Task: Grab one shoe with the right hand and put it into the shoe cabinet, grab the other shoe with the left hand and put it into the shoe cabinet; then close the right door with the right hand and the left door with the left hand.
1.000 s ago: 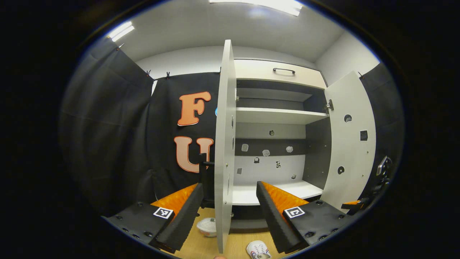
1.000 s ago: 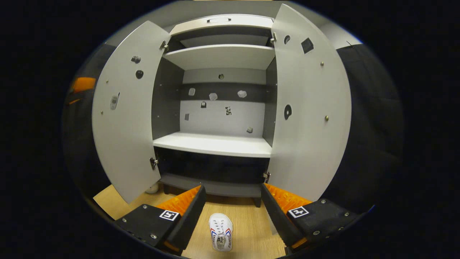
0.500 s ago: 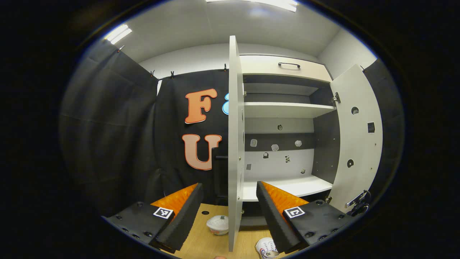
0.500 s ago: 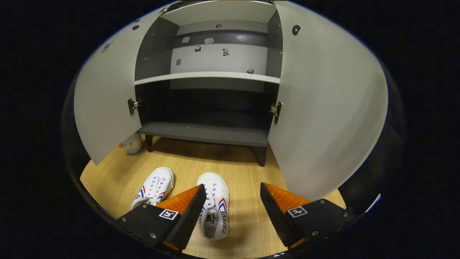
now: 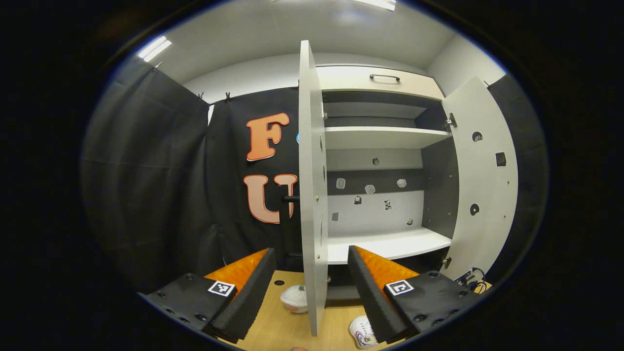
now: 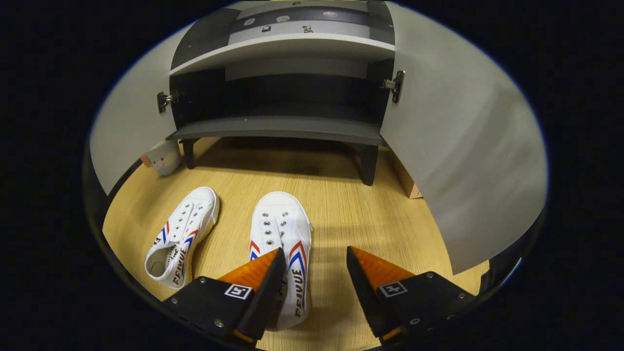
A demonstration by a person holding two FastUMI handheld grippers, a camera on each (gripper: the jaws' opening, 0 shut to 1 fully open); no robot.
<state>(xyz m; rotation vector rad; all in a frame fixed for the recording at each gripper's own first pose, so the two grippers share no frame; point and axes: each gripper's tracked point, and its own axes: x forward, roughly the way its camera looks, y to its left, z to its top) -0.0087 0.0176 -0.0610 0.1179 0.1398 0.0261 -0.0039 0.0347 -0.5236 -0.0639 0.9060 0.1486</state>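
Nothing is stowed yet: both white sneakers lie on the wooden floor (image 6: 341, 204) before the shoe cabinet (image 6: 282, 127), doors open. Our right gripper (image 6: 312, 263), released, hangs over the right sneaker (image 6: 282, 239); the left sneaker (image 6: 180, 234) lies beside it. Our left gripper (image 5: 309, 273) is released too.

Landmark: the tall white two-door shoe cabinet (image 5: 385, 146), doors open.
Left gripper view, position: in front of the cabinet's left side, almost in line with the white left door (image 5: 312, 195), seen edge-on.
Left gripper view, facing: level, into the shelves; near the door, farther from the back panel.
Right gripper view, position: in front of the cabinet (image 6: 282, 87), near the light wooden floor (image 6: 336, 204).
Right gripper view, facing: tilted down at the floor before the cabinet's base.
Shared: the cabinet's lower white shelf (image 5: 385, 243) (image 6: 282, 46), both doors, the floor strip in front.
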